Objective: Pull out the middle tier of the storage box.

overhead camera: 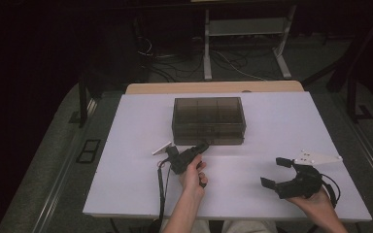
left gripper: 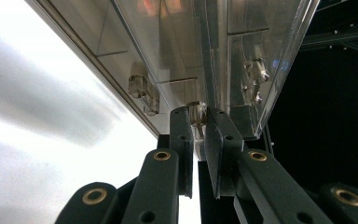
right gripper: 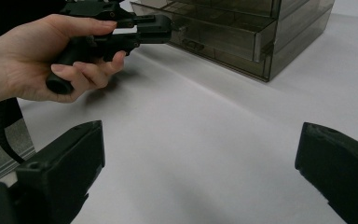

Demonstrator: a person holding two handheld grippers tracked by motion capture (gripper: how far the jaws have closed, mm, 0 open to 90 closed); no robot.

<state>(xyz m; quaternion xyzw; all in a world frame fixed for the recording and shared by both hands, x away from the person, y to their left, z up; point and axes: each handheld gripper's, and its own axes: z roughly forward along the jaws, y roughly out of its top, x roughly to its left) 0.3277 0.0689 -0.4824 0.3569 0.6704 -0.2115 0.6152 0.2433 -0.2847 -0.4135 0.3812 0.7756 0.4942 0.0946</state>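
Nearest the person, we held the right hand-held gripper [overhead camera: 278,171] low over the white table [overhead camera: 126,184], its two black jaws standing wide apart with nothing between them; in the right gripper view they framed bare table top. Further in, the left hand [overhead camera: 193,175] carried the left hand-held gripper [overhead camera: 205,145] to the front face of the smoky transparent plastic drawer box [overhead camera: 209,120], which sat near the middle of the table, towards its far edge. In the left gripper view the jaws stood nearly together, clamped on a small clear knob [left gripper: 196,113] on a drawer front. In the right gripper view one drawer [right gripper: 223,35] stood slightly proud of the box face.

We judged the box light, stiff and slippery on the smooth table, so a pull on the knob could drag the whole box rather than slide the drawer; the free gripper might brace its top or side. The knob was small and smooth, and we judged a grip squarely across it least likely to slip.
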